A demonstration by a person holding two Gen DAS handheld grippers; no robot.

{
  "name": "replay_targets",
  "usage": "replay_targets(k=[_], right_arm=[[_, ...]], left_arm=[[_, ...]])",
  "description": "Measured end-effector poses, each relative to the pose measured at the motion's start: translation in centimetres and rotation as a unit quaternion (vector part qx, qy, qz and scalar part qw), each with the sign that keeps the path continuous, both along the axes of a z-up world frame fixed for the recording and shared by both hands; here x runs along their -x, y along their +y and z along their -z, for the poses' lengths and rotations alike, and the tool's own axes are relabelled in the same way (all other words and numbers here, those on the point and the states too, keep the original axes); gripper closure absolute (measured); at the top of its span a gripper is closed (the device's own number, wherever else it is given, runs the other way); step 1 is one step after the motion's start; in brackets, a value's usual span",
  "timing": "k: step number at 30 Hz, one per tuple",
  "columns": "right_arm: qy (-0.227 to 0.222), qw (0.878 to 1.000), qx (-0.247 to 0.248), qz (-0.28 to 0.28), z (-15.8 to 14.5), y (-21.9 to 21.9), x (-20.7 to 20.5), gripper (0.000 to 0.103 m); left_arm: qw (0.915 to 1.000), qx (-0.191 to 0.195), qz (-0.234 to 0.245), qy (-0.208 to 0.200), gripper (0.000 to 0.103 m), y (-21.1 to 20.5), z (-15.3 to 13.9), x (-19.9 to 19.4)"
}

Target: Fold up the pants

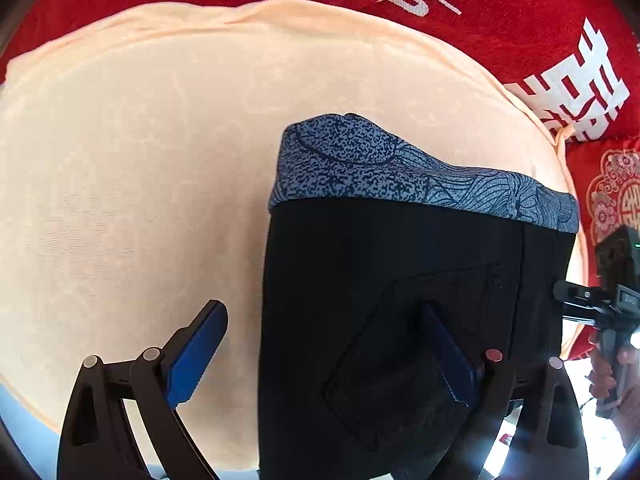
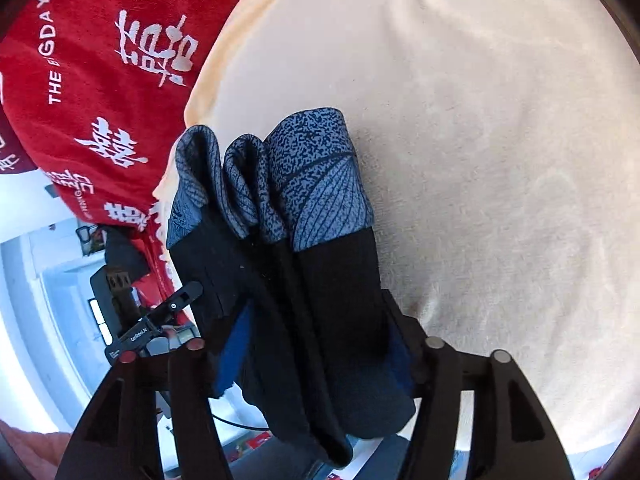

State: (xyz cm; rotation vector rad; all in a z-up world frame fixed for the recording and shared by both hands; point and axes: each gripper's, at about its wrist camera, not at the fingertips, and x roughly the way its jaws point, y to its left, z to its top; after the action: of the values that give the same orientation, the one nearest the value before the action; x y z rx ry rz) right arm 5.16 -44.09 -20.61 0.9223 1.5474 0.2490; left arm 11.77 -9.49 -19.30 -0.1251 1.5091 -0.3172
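The folded black pants (image 1: 384,280) with a grey-blue patterned band (image 1: 400,168) lie on the pale orange blanket (image 1: 140,160). My left gripper (image 1: 324,344) is open: its left finger (image 1: 196,356) is over the blanket and its right finger (image 1: 452,360) rests on the pants' back pocket. My right gripper (image 2: 320,352) is shut on the bunched pants (image 2: 312,288), with the patterned band (image 2: 316,184) beyond the fingers. The right gripper shows at the right edge of the left wrist view (image 1: 592,300).
A red cover with white characters (image 1: 520,20) lies behind and beside the blanket; it also shows in the right wrist view (image 2: 88,92). The blanket (image 2: 500,140) spreads wide on the right. The bed edge and a bright room (image 2: 36,280) lie at the left.
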Motion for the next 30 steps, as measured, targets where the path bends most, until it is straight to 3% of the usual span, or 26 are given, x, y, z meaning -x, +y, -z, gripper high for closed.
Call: replay_targets(k=[3,7,8,13,16,24,30], right_arm=[[0.007,0.999,0.036,0.009,-1.4,0.1,0.9,0.032],[0.014,0.995,0.097,0.020,-3.9,1.0,1.9,0.023],[0.014,0.993,0.117,0.020,-4.5,1.3,2.2,0.023],[0.001,0.973,0.233,0.000,-8.7,4.3,3.9,0.019],[-0.018,0.960,0.278,-0.014,-11.4,6.4,5.1,0.000],[-0.024,0.955,0.294,-0.016,-16.7,11.2,7.0,0.000],[-0.030,0.950,0.311,0.006,-19.9,12.8,7.5,0.000]], left_arm=[[0.9986,-0.041,0.027,-0.021,0.006,-0.4,-1.3,0.7],[0.9958,-0.064,0.054,-0.038,0.005,-0.9,-3.5,1.8],[0.9950,-0.071,0.060,-0.038,0.001,-1.0,-3.9,2.2],[0.9891,-0.114,0.087,-0.033,0.001,-1.6,-5.6,4.8],[0.9899,-0.106,0.088,-0.034,0.001,-1.6,-7.3,6.4],[0.9810,-0.145,0.105,-0.076,0.001,-1.3,-13.1,9.4],[0.9809,-0.140,0.101,-0.089,0.001,-0.6,-16.1,10.1]])
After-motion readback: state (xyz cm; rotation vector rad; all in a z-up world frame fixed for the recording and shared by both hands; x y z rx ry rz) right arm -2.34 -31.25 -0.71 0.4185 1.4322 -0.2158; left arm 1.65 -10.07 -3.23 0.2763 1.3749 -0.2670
